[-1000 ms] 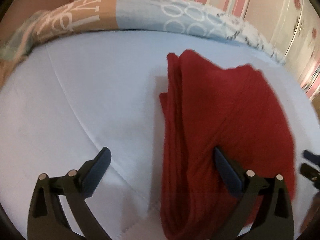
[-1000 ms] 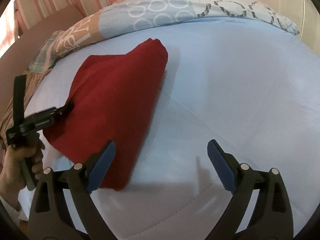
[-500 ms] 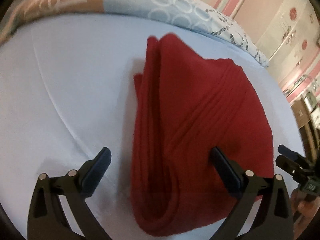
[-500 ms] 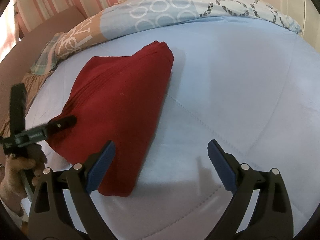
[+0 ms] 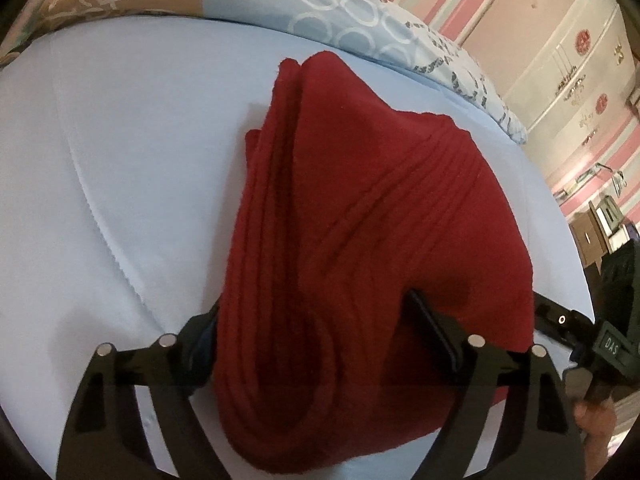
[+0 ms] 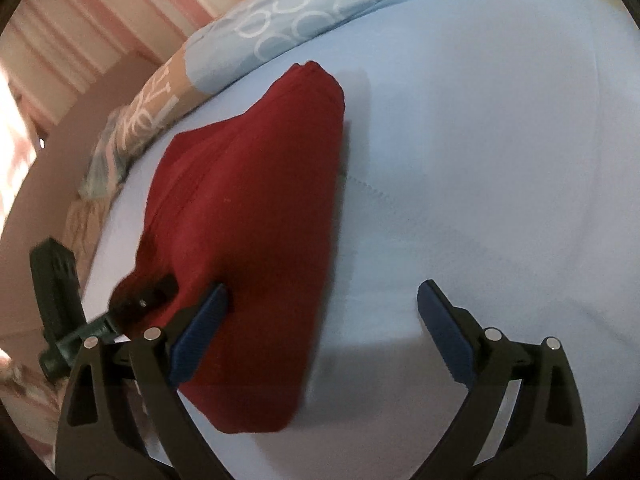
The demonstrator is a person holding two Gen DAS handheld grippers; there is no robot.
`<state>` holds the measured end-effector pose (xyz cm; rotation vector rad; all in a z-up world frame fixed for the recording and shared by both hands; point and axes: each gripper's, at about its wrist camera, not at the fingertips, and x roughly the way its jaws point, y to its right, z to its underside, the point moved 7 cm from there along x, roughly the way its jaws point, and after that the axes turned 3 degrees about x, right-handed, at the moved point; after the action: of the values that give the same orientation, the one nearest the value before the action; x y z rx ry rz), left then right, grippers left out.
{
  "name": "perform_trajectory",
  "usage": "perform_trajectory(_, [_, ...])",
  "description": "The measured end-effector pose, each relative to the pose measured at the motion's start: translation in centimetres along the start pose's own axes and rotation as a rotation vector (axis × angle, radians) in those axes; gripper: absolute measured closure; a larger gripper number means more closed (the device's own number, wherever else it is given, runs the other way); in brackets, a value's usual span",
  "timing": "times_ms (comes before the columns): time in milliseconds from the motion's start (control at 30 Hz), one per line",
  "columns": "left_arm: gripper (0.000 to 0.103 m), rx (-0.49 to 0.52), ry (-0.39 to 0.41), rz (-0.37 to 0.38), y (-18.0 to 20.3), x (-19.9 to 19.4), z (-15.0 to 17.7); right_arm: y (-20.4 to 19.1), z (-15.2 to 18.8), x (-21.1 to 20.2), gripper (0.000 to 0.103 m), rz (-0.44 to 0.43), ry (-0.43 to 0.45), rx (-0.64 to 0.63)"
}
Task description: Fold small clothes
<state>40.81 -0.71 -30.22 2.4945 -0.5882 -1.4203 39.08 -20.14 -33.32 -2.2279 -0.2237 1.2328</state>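
A dark red folded garment (image 5: 360,240) lies on the light blue bed sheet (image 5: 120,160). My left gripper (image 5: 316,332) is open with its jaws wide, and the near folded end of the garment bulges between them. Its left pad is partly hidden by the cloth. In the right wrist view the same garment (image 6: 248,220) lies left of centre. My right gripper (image 6: 320,320) is open, its left finger (image 6: 200,328) over the garment's near edge, its right finger (image 6: 444,336) over bare sheet. The left gripper (image 6: 144,300) shows there at the garment's left edge.
A patterned blue and tan duvet (image 5: 240,12) lies rolled along the far side of the bed. Striped pink wall and a cream wardrobe (image 5: 568,52) stand beyond. The right gripper's body (image 5: 600,340) is at the right edge. Bare sheet spreads to the right (image 6: 500,160).
My left gripper has moved forward and right until the garment's near end sits between its jaws. My right gripper has tilted and moved closer to the garment's near edge.
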Motion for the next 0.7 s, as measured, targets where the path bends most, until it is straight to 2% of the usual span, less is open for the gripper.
perform_trajectory(167, [0.019, -0.050, 0.023, 0.008, -0.3, -0.1, 0.3, 0.4, 0.4, 0.1, 0.008, -0.117, -0.016, 0.132])
perform_trajectory(400, [0.020, -0.095, 0.051, 0.025, -0.6, -0.7, -0.1, 0.0, -0.2, -0.6, 0.008, -0.205, 0.001, 0.168])
perform_trajectory(467, [0.020, -0.094, 0.050, 0.023, -0.6, -0.7, -0.1, -0.6, -0.3, -0.7, 0.008, -0.213, 0.001, 0.149])
perform_trajectory(567, [0.020, -0.090, 0.036, 0.019, -0.6, -0.2, 0.2, -1.4, 0.2, 0.3, 0.008, -0.177, -0.029, 0.115])
perform_trajectory(600, [0.020, -0.085, 0.035, 0.011, -0.4, 0.0, 0.2, -1.7, 0.3, 0.7, 0.009, -0.161, -0.037, 0.100])
perform_trajectory(667, [0.020, -0.080, 0.035, 0.001, -0.3, 0.0, 0.0, -2.6, 0.8, 1.8, 0.023, -0.129, -0.061, 0.057])
perform_trajectory(700, [0.020, -0.076, 0.032, -0.012, -0.2, 0.2, 0.1, -2.9, 1.0, 2.1, 0.036, -0.115, -0.062, 0.039])
